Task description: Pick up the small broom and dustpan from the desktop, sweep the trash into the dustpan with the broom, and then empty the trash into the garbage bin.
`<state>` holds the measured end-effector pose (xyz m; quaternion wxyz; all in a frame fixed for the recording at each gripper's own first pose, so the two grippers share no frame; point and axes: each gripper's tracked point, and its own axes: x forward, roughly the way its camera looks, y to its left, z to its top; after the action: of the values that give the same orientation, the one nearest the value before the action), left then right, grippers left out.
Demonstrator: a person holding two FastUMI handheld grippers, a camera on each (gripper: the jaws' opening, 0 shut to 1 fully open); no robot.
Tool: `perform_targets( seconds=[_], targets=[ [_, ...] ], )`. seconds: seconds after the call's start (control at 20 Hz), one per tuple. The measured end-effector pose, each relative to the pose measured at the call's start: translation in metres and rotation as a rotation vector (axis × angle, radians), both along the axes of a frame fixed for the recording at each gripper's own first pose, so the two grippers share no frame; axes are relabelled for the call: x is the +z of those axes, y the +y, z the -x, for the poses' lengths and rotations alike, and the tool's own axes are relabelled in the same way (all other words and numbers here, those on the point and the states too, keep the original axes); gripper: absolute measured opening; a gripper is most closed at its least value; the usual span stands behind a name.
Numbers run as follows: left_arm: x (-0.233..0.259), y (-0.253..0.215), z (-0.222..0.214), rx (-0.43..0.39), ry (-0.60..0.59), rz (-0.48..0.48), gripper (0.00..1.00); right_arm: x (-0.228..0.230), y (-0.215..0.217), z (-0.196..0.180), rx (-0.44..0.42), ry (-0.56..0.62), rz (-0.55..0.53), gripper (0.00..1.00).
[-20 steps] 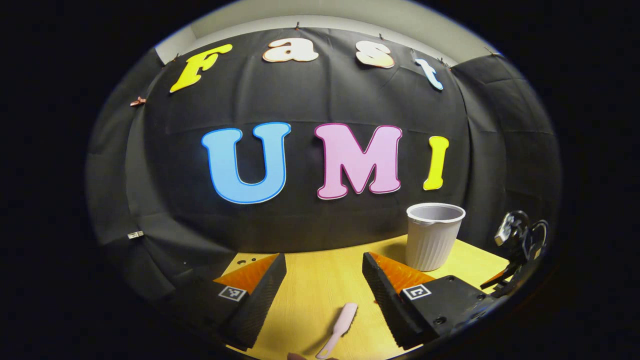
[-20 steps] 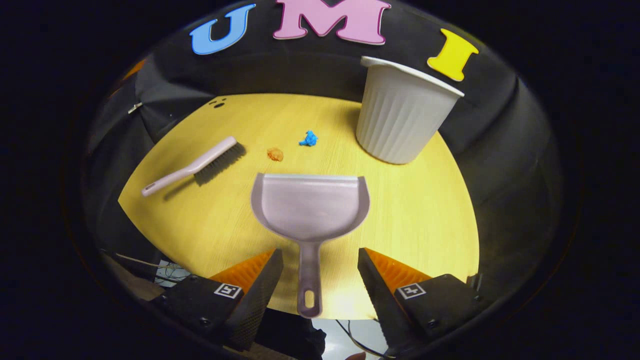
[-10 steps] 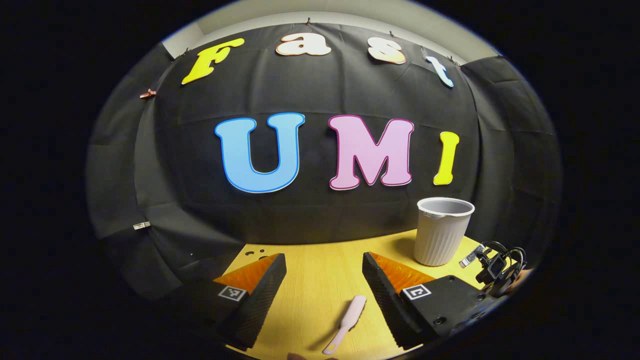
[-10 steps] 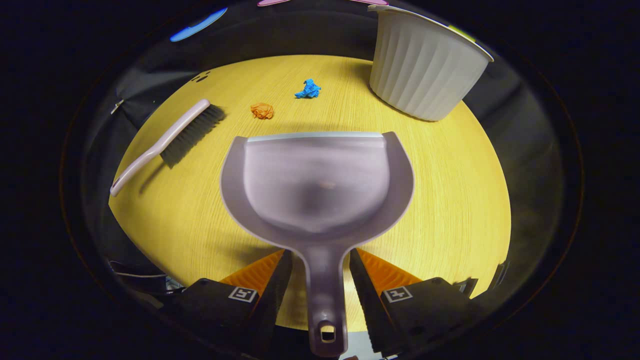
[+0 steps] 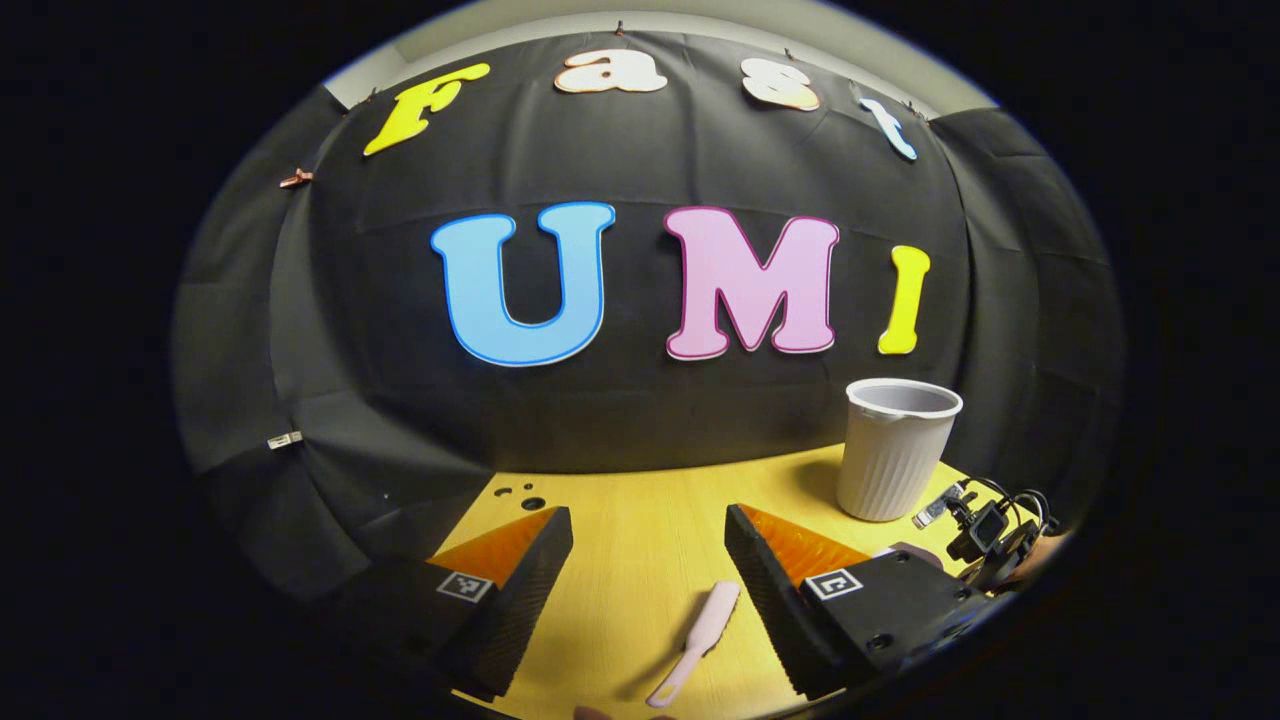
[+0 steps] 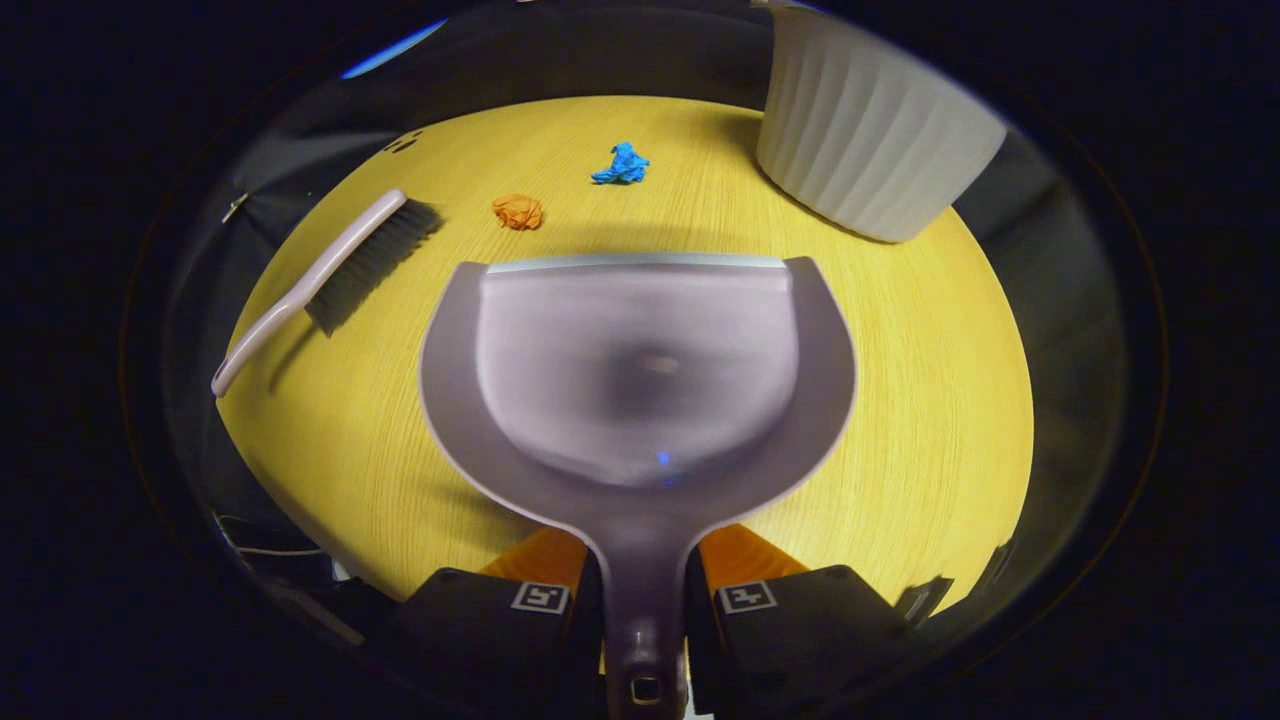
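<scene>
I'm pinching the dustpan (image 6: pixel 640 370) handle in my right gripper (image 6: pixel 643 590), pan flat on the desk (image 6: pixel 900 420). My left gripper (image 5: pixel 648 560), jaws spread, is hanging over the broom (image 5: pixel 697 640); I should be centring on its handle before squeezing.

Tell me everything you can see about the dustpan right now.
The dustpan is a greyish-lilac scoop that looks like smooth plastic, with a wide shallow pan, raised curved side walls and a lighter strip along its straight front lip. Its pan is empty. It sits on the yellow wooden table, lip pointing toward the orange scrap and blue scrap, which lie apart from it. Its narrow handle, with a hanging hole at the end, runs back between the right gripper fingers, which are closed on it.
</scene>
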<state>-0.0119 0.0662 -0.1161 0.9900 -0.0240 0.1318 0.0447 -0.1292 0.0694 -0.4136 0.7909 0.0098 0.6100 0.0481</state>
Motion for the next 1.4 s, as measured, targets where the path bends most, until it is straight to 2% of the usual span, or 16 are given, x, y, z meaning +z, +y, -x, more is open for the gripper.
perform_targets(
  seconds=[0.05, 0.2, 0.25, 0.4, 0.45, 0.5, 0.55, 0.7, 0.9, 1.05, 1.4],
  targets=[
    [-0.005, -0.001, 0.001, -0.009, 0.023, 0.01, 0.98, 0.0, 0.0, 0.0, -0.008, -0.003, -0.007, 0.42],
    [-0.028, 0.0, 0.002, -0.04, 0.102, 0.037, 0.98, 0.0, 0.001, 0.001, 0.039, -0.016, -0.024, 0.37],
    [-0.038, -0.002, 0.004, -0.056, 0.143, 0.045, 0.98, 0.002, 0.0, 0.002, 0.061, -0.021, -0.023, 0.34],
    [-0.076, -0.003, 0.011, -0.107, 0.29, 0.036, 0.98, 0.012, 0.0, 0.008, 0.112, -0.063, -0.039, 0.36],
    [-0.088, -0.005, 0.015, -0.13, 0.344, 0.031, 0.98, 0.02, -0.002, 0.014, 0.118, -0.067, -0.046, 0.32],
    [-0.102, -0.01, 0.018, -0.159, 0.392, 0.032, 0.98, 0.027, -0.006, 0.019, 0.117, -0.071, -0.05, 0.39],
    [-0.116, -0.016, 0.021, -0.186, 0.447, 0.037, 0.98, 0.031, -0.01, 0.022, 0.111, -0.075, -0.053, 0.35],
    [-0.155, -0.037, 0.022, -0.269, 0.582, 0.055, 0.98, 0.039, -0.027, 0.032, 0.08, -0.077, -0.04, 0.36],
    [-0.201, -0.057, 0.019, -0.364, 0.728, 0.0, 0.95, 0.045, -0.048, 0.04, 0.034, -0.081, -0.022, 0.36],
    [-0.23, -0.065, 0.009, -0.387, 0.79, -0.026, 0.84, 0.049, -0.058, 0.045, -0.002, -0.085, -0.021, 0.35],
    [-0.276, -0.068, -0.005, -0.411, 0.89, -0.059, 0.75, 0.053, -0.072, 0.052, -0.036, -0.081, -0.013, 0.39]
  ],
)
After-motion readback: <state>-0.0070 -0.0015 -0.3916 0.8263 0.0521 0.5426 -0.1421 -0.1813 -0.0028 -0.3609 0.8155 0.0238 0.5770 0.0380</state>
